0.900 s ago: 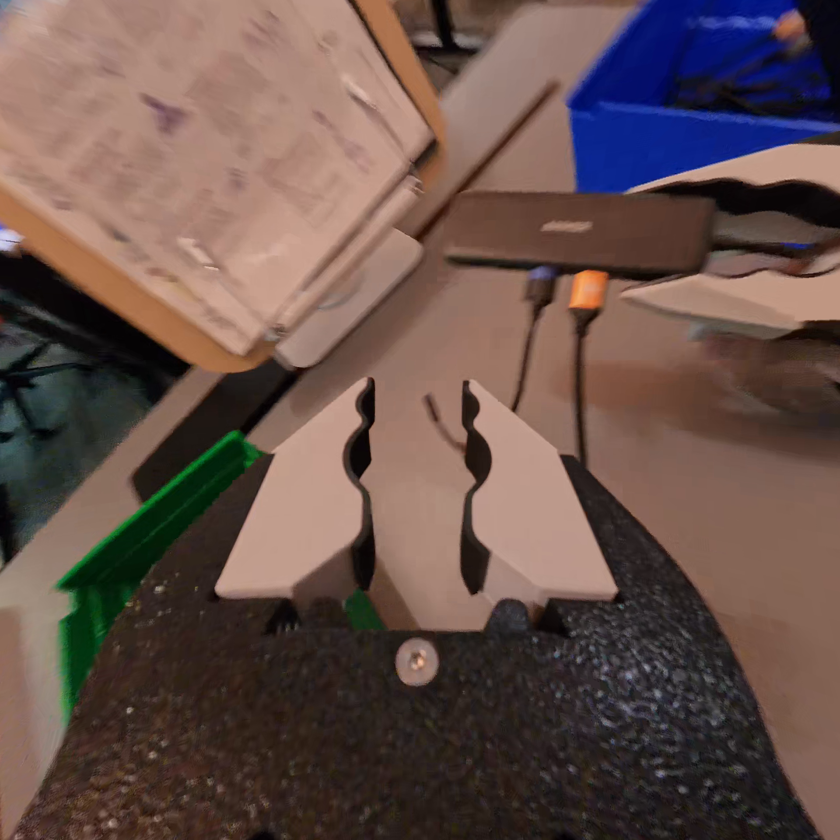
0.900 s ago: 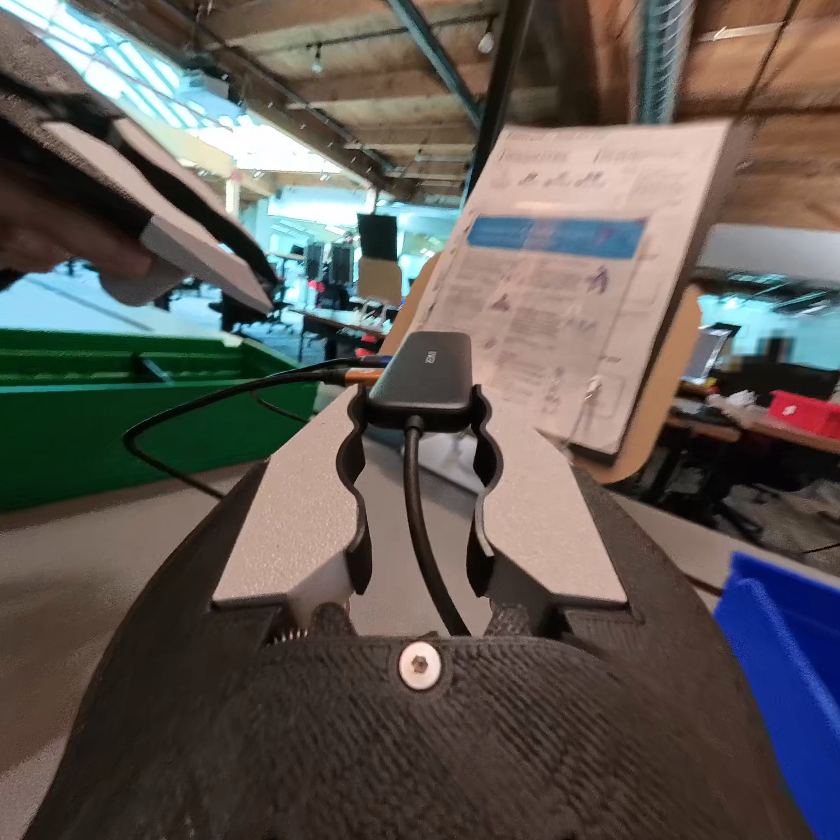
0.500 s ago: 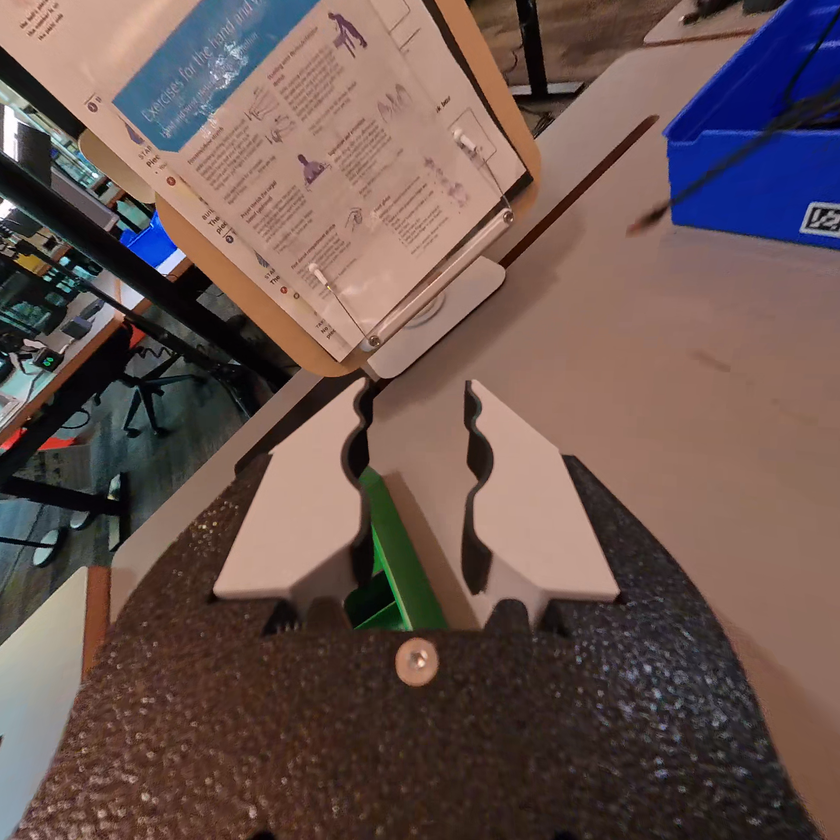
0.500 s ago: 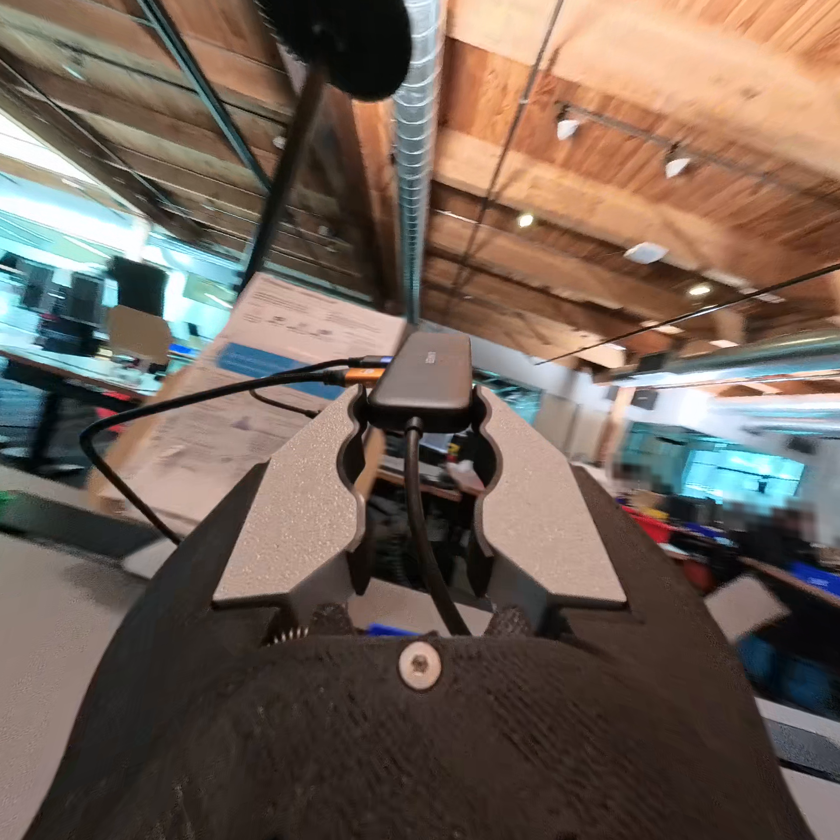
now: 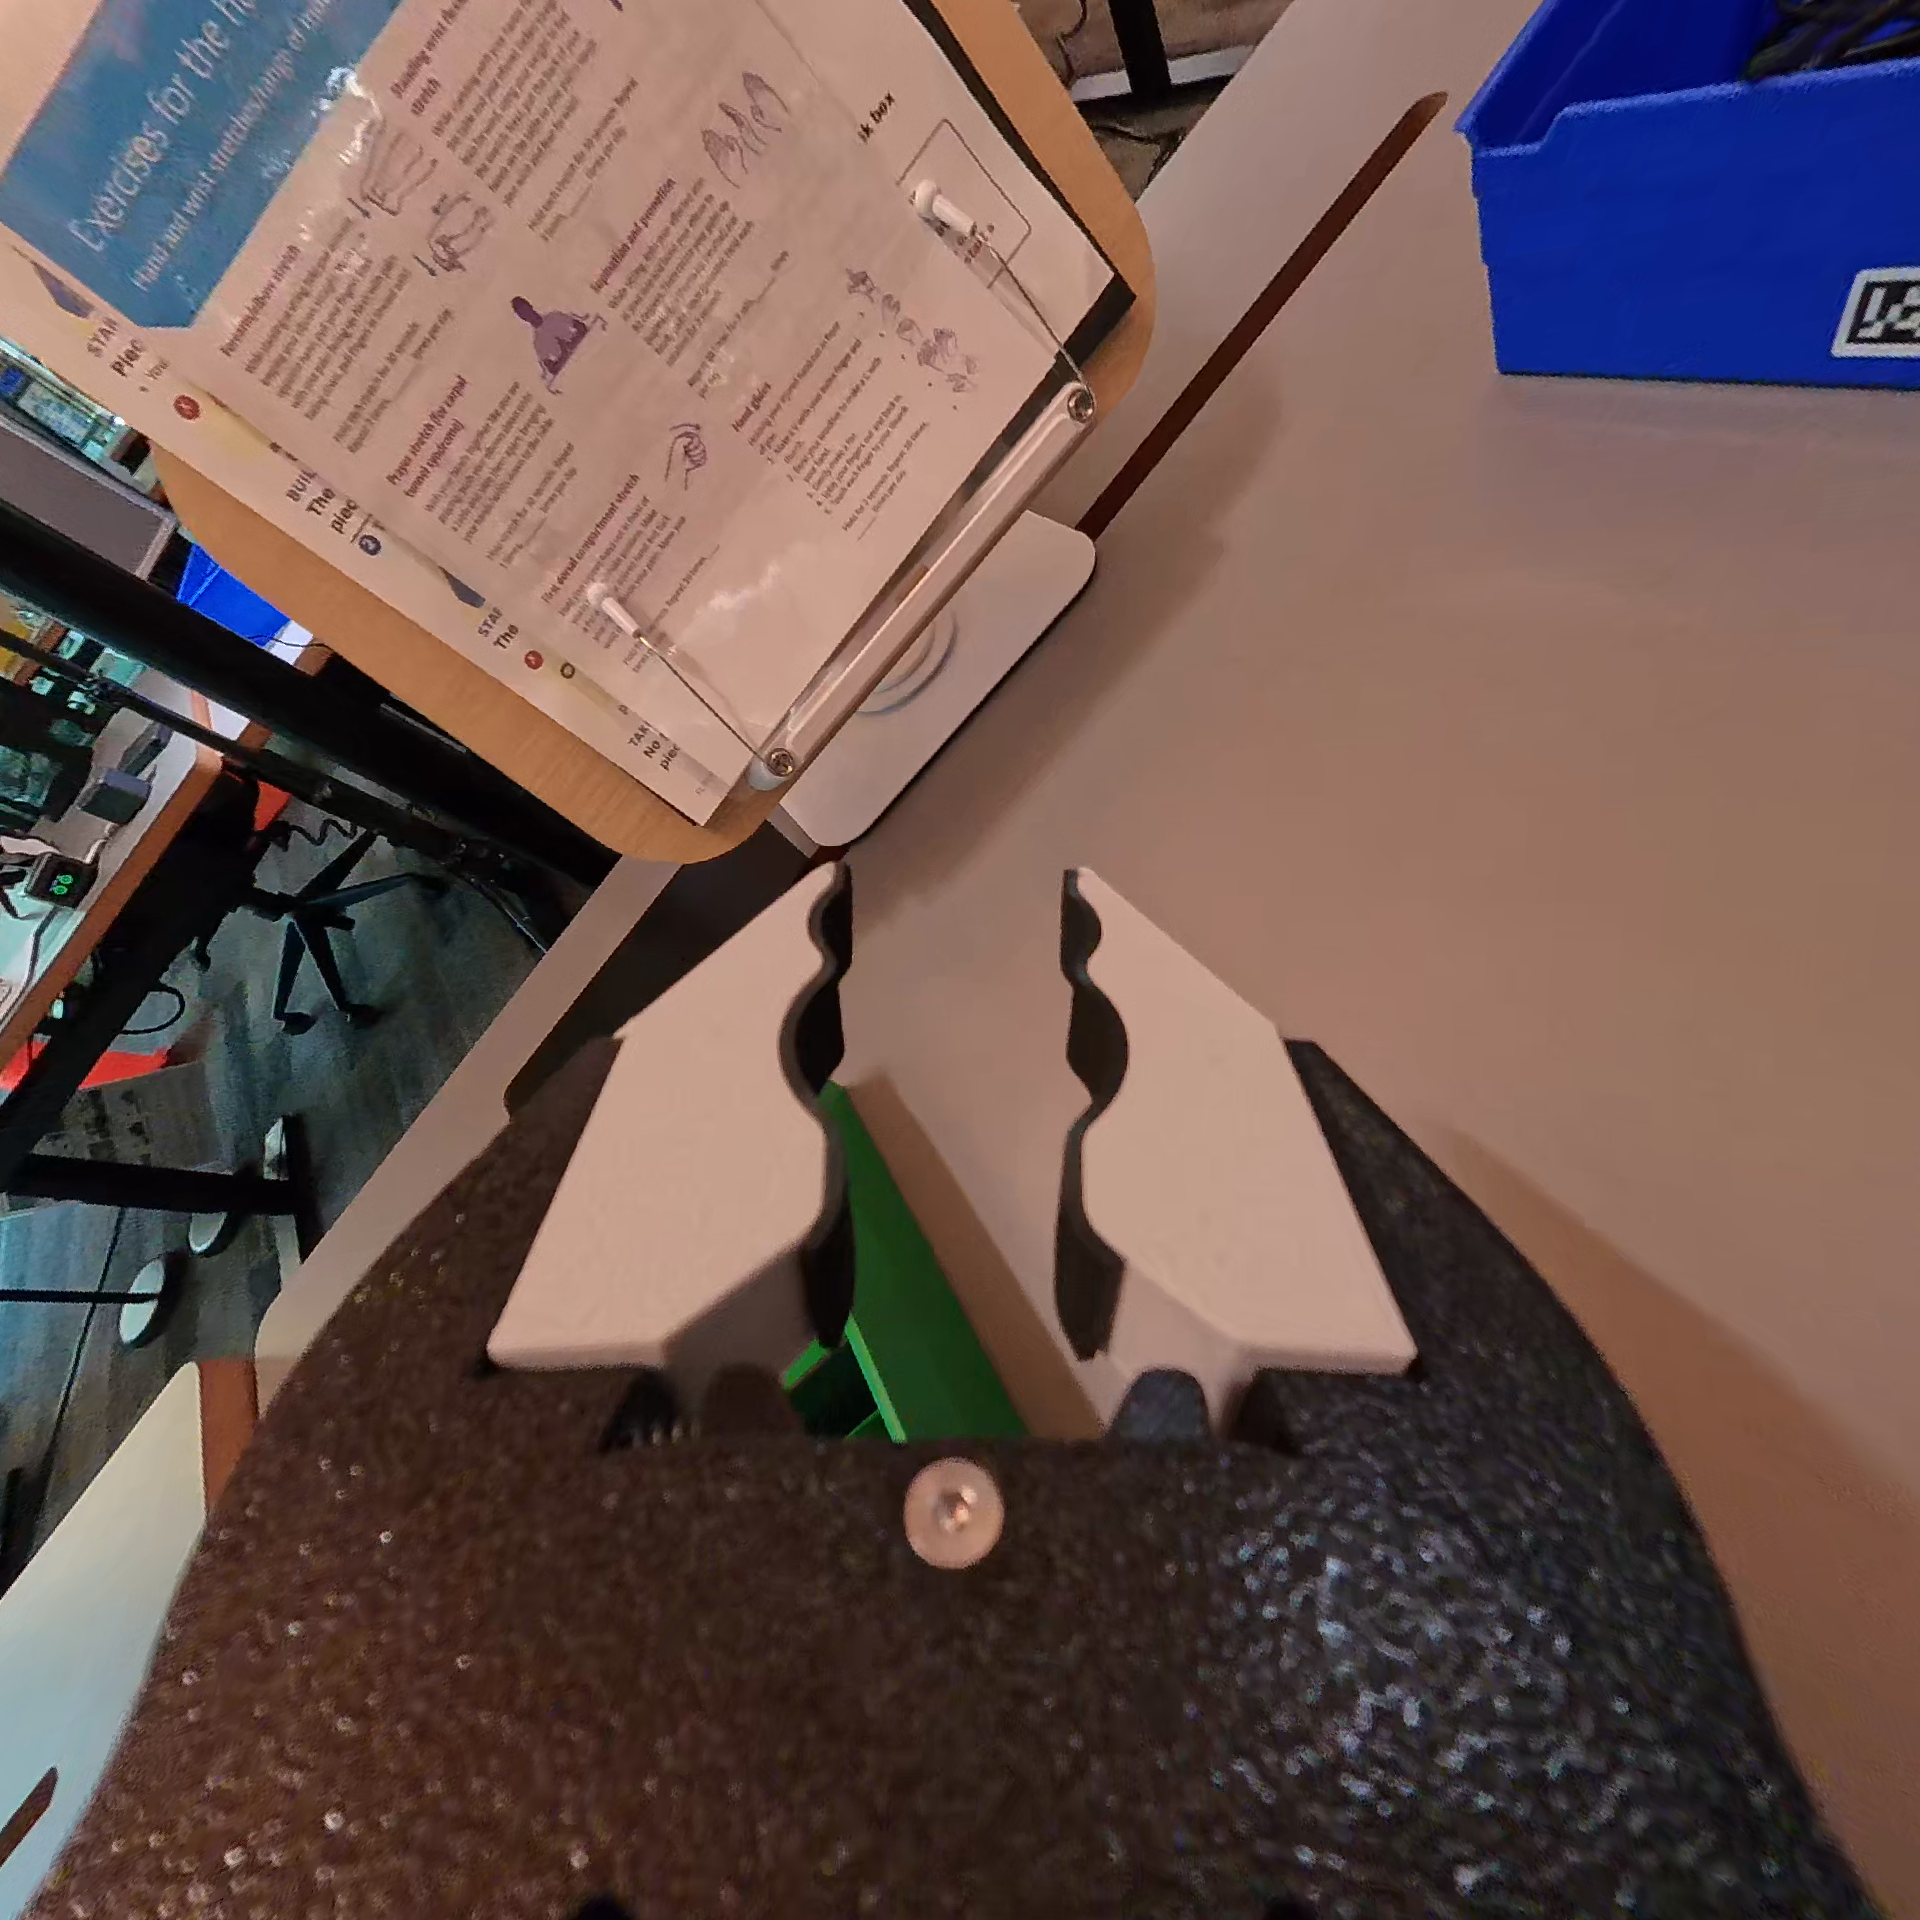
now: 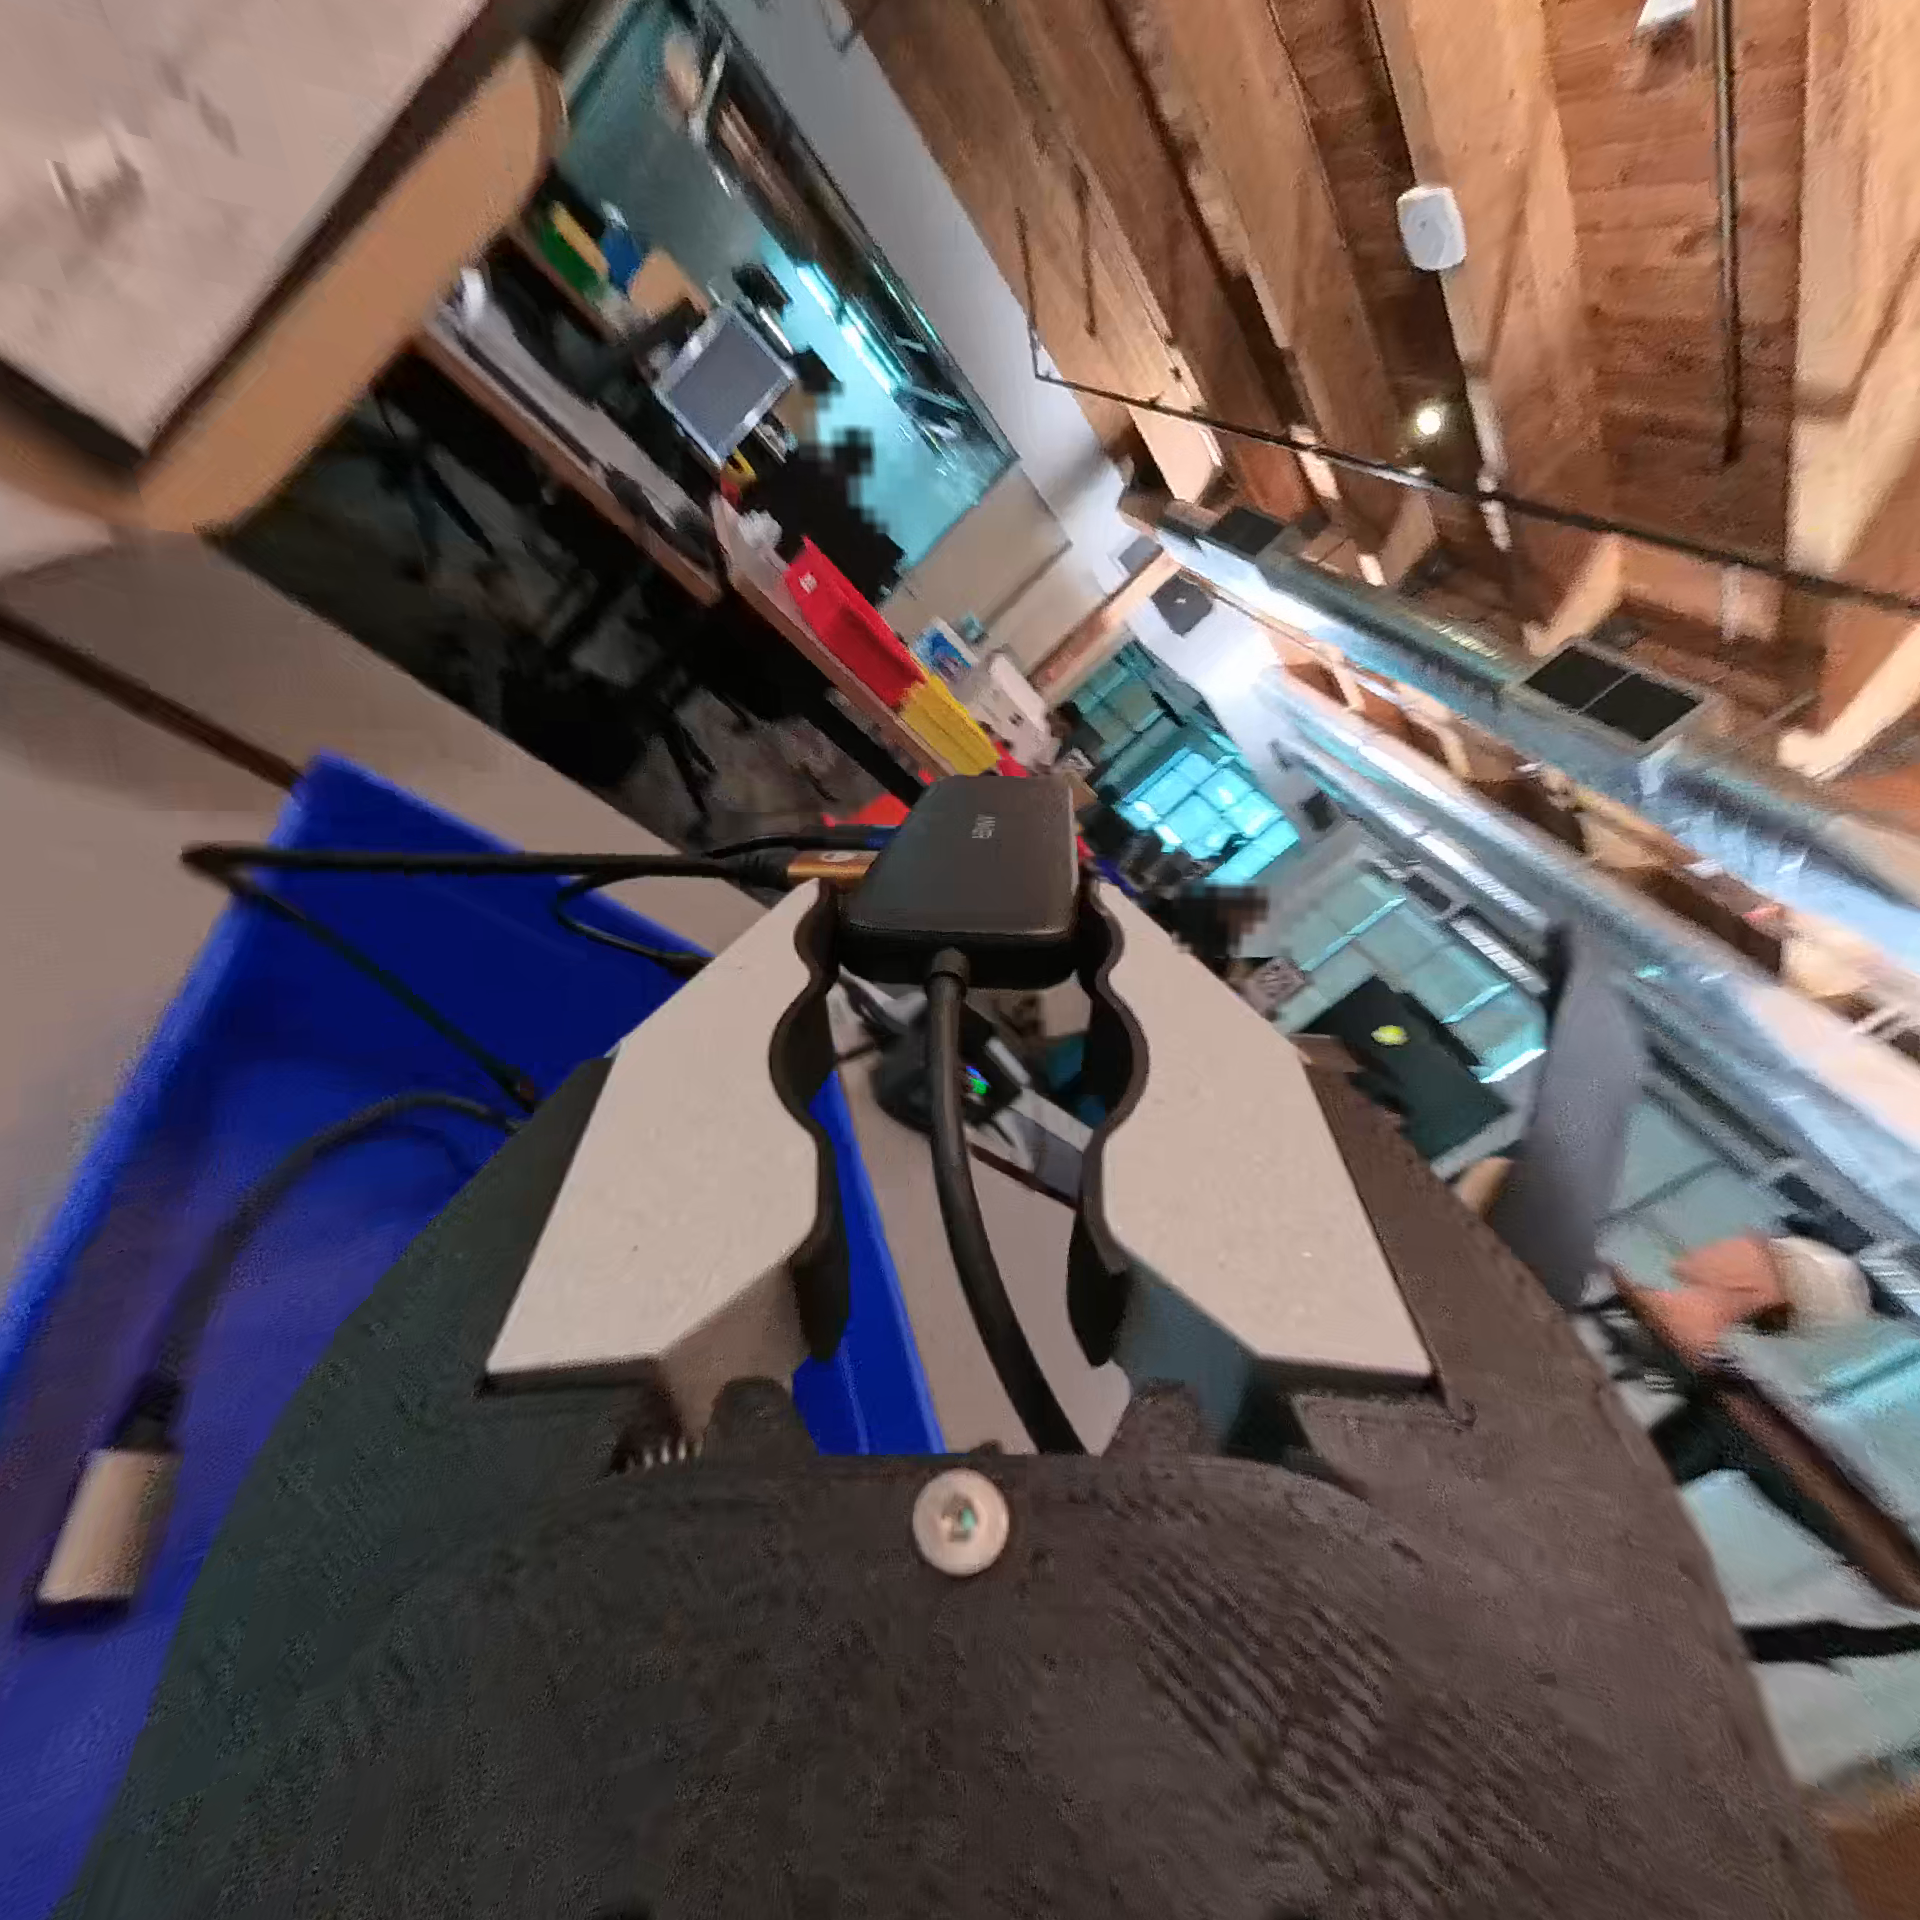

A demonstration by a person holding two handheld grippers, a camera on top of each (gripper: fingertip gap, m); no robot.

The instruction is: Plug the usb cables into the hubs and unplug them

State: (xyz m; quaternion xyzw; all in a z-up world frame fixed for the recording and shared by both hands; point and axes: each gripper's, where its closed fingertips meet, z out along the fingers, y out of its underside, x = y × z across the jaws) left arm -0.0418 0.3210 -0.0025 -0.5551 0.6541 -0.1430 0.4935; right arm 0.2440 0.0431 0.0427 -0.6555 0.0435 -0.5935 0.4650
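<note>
The right gripper is clenched on the near end of a black USB hub and holds it in the air above the blue bin. The hub's long axis runs straight forward along the fingers, away from the camera. Its own lead leaves the near end and runs back between the fingers. The ports face the gripper's left: an orange-collared plug and a second black cable are seated there, their cords trailing sideways and down toward the bin.

The left gripper is released and grasps nothing. It hangs over the grey table, above a green bin, facing the document stand.

Judged step: the hub is being carried with the cables attached. To do it well:
- Keep the hub level and firmly pinched.
- Avoid snagging the slack cords on the bin rim.
- Pull each plug along its own axis, square to the hub's long side.
</note>
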